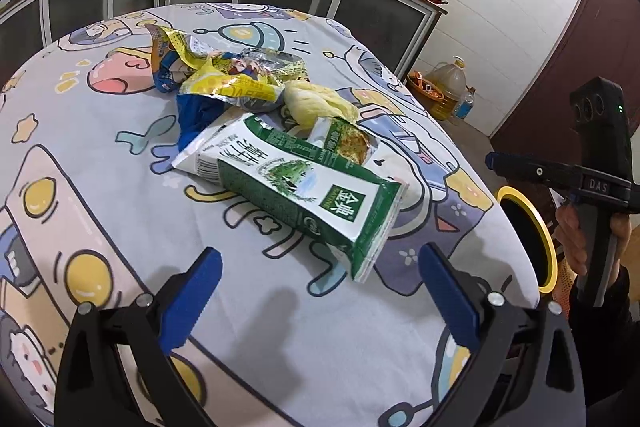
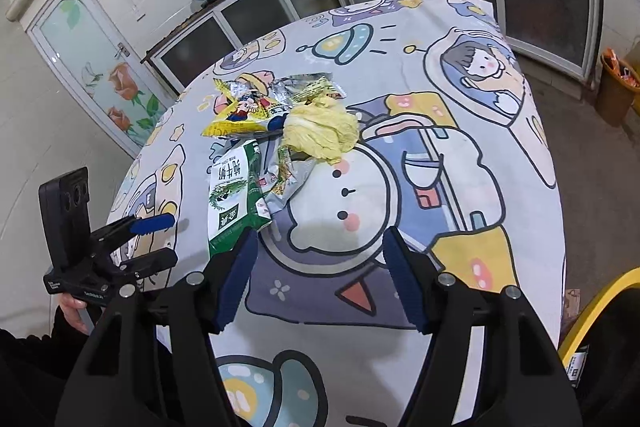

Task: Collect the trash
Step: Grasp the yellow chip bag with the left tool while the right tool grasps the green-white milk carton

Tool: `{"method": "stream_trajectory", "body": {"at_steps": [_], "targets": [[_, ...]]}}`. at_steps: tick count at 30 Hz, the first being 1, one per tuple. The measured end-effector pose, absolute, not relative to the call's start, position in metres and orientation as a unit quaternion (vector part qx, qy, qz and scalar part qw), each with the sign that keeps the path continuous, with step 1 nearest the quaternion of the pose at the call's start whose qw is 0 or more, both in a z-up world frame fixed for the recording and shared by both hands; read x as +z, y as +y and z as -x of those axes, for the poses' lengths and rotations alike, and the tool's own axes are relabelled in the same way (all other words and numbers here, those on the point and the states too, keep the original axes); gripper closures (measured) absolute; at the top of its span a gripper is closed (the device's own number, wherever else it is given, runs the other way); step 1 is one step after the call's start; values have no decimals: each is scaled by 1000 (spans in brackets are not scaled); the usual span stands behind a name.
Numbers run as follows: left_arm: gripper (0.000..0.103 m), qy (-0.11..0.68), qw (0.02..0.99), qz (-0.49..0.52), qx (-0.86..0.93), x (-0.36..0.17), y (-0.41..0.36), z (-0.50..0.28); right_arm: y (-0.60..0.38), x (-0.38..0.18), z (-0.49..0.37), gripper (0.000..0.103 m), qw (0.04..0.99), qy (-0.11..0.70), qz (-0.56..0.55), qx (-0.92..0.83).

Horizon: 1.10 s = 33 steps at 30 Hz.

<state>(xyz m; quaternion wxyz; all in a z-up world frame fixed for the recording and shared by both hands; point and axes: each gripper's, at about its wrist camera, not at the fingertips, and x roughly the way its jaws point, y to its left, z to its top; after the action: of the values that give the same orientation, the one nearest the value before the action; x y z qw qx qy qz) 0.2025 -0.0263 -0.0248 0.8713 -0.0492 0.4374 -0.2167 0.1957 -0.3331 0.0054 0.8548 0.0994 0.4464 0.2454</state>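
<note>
Left wrist view: the left claw [image 1: 320,291] stands wide and empty above the desk [image 1: 120,155], the green milk carton [image 1: 292,187] just ahead. Right wrist view: the right claw [image 2: 320,267] is half open, holding nothing, near the carton's end [image 2: 232,211]

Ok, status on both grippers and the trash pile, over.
Left gripper open, empty. Right gripper open, empty. Green milk carton nearest, flat on tablecloth, wrappers and yellow wad behind. Nothing blocking.

A table covered by a cartoon-print cloth [image 1: 132,211] is shown, on which a green milk carton [image 1: 304,187], crumpled yellow wrappers [image 1: 224,75] and a yellow wad [image 2: 320,131] are piled together.
</note>
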Motion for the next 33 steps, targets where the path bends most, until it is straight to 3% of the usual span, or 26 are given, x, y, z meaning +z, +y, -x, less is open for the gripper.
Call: {"method": "stream_trajectory", "body": {"at_steps": [8, 18, 33], "targets": [[8, 402, 896, -9, -187, -1, 4, -220, -310, 18, -185, 40, 856, 430, -54, 283], [8, 388, 915, -1, -112, 26, 50, -281, -247, 26, -185, 26, 846, 415, 27, 335], [8, 424, 901, 2, -92, 26, 32, -358, -186, -3, -203, 12, 822, 439, 97, 350]]}}
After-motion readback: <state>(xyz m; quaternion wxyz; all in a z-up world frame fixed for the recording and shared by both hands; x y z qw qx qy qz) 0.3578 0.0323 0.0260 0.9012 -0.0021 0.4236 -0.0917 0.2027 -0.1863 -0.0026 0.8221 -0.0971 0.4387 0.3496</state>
